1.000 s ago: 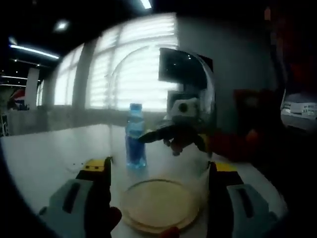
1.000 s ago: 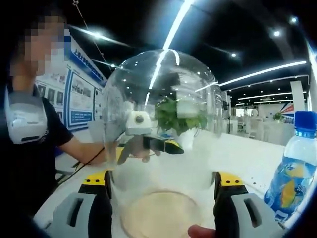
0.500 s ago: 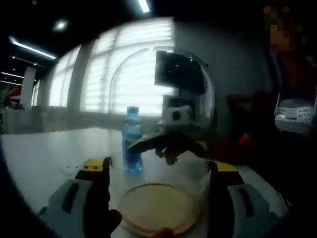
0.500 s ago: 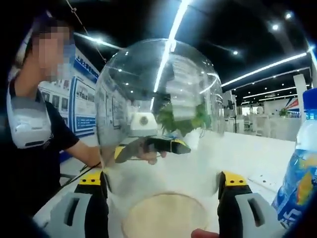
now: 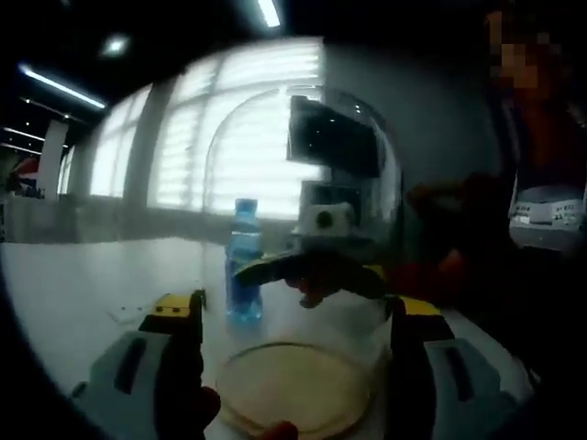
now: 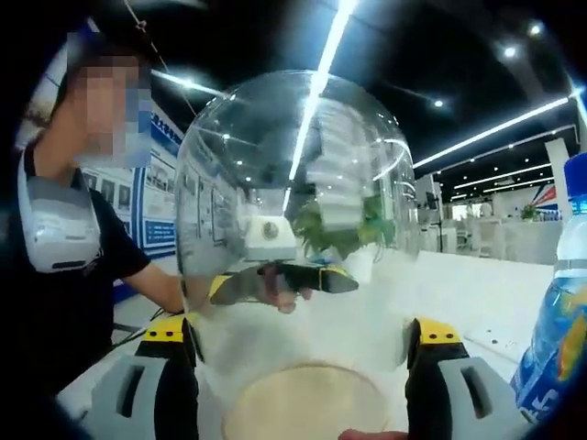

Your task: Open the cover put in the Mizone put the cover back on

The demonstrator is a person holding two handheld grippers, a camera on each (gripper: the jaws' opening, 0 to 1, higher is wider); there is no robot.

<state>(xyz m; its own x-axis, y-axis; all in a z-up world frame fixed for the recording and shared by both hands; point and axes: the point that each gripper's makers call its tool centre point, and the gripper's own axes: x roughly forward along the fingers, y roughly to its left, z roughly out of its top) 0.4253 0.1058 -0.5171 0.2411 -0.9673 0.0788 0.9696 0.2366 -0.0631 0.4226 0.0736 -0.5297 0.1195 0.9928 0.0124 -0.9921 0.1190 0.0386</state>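
Both grippers clamp the clear dome [image 6: 298,247] from opposite sides: the left gripper [image 5: 292,367] has its jaws pressed against the glass walls, and the right gripper [image 6: 303,376] does the same. Below the dome sits the round wooden base [image 5: 293,390]. Farther back on the white table [image 5: 83,284] the blue bottle [image 5: 243,261] stands upright, outside the dome.

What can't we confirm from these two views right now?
- Right gripper view: the Mizone bottle is cut off by the right edge; its label is unreadable.
- Both views: whether the glass dome is lifted off the wooden base; its lower rim is blurred.
- Left gripper view: the right side is too dark.
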